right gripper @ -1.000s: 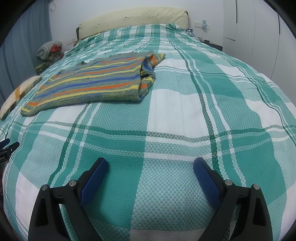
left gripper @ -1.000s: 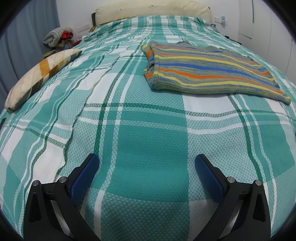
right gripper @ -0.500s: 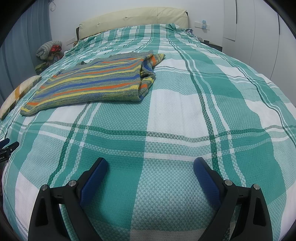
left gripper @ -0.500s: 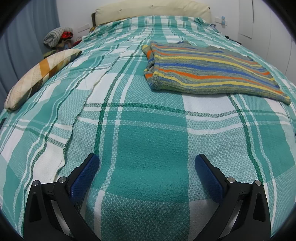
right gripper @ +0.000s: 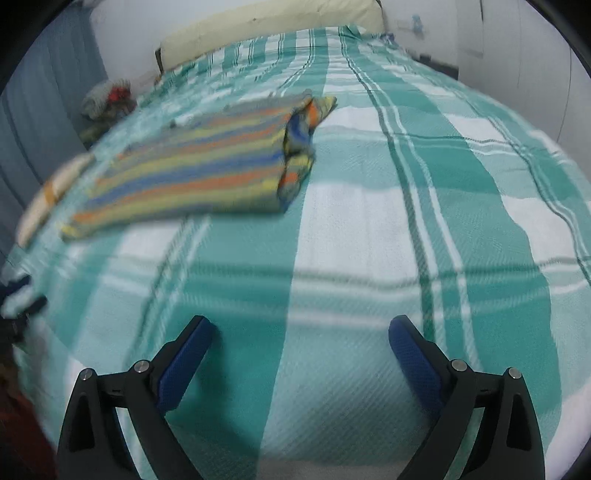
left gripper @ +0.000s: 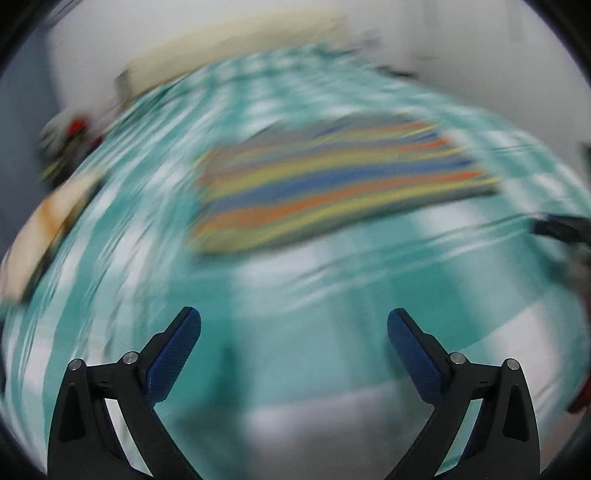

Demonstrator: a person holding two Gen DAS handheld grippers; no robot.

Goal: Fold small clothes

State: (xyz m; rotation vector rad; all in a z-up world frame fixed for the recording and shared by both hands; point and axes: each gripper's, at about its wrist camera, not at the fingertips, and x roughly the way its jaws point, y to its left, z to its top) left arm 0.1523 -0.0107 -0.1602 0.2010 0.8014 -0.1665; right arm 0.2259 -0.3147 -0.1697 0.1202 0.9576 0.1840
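Observation:
A striped knit garment [left gripper: 332, 181] in blue, orange, yellow and grey lies folded flat on the teal plaid bedspread [left gripper: 295, 306]. The left wrist view is heavily blurred. My left gripper [left gripper: 294, 325] is open above the bedspread, well short of the garment, nothing between its blue pads. In the right wrist view the garment [right gripper: 199, 170] lies up and to the left, its bunched edge [right gripper: 299, 147] toward the middle. My right gripper [right gripper: 300, 332] is open over bare bedspread [right gripper: 369, 240], also apart from the garment. The other gripper shows dimly at the left edge [right gripper: 22, 306].
A cream headboard [right gripper: 266, 29] closes the far end of the bed. A striped pillow [right gripper: 51, 192] lies at the bed's left side, with a pile of cloth things [right gripper: 107, 99] beyond it. White cupboards [right gripper: 517, 44] stand along the right.
Both grippers have started moving; the left view has swung fast to the right and gone blurry, bringing the garment to its centre. The right view has shifted forward slightly. Both stay open.

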